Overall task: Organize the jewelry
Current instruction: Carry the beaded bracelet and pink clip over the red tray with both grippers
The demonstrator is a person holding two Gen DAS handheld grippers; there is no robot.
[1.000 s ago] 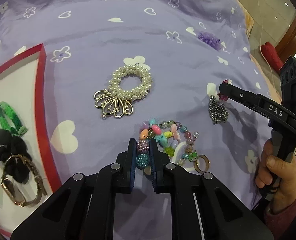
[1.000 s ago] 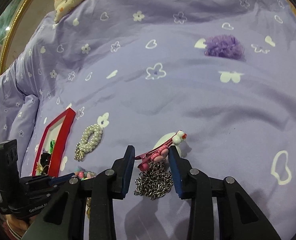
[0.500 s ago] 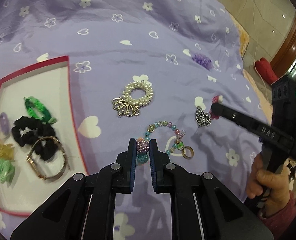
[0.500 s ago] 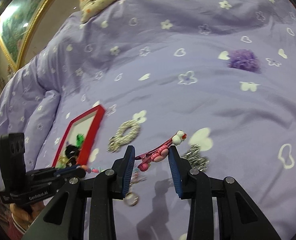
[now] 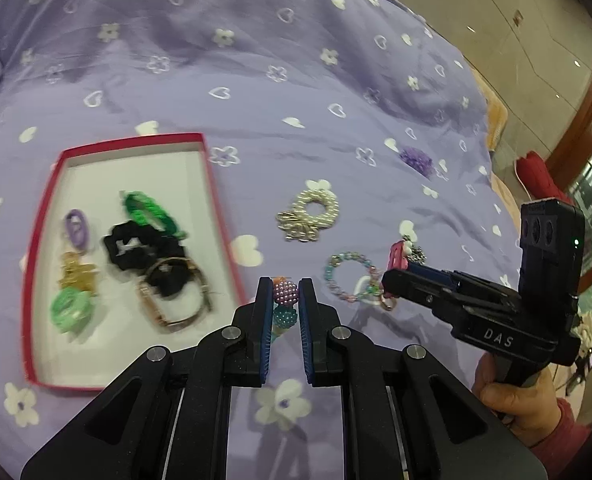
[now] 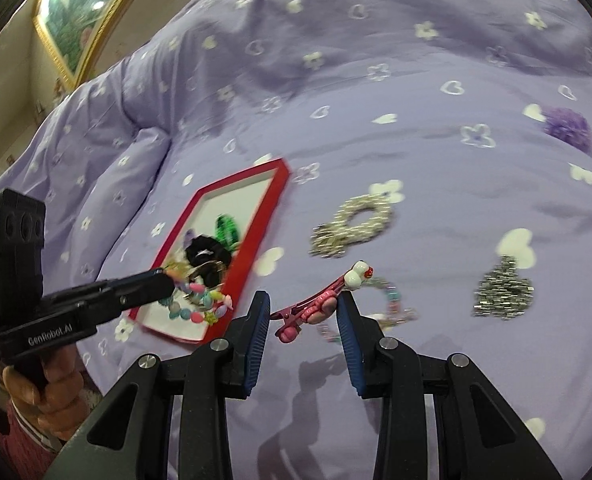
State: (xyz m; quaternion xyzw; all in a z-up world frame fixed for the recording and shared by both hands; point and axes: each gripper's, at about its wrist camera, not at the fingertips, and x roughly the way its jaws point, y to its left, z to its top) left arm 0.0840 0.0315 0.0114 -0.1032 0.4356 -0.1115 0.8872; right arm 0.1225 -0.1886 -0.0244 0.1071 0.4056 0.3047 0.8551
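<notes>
Motion-blurred pearl hair tie [image 6: 351, 226] and tray contents [image 5: 136, 264]

Ahead-left of the tongs, the red box's [image 5: 216, 200] far end lies bare; scrunchies [image 5: 144, 244] and a bangle [image 5: 176, 300] crowd its near half.

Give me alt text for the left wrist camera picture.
The left tool grips a purple and teal beaded bracelet above a purple flowered bedspread. A red-rimmed white tray of hair ties lies left; the right tool holds a pink hair clip.
</notes>
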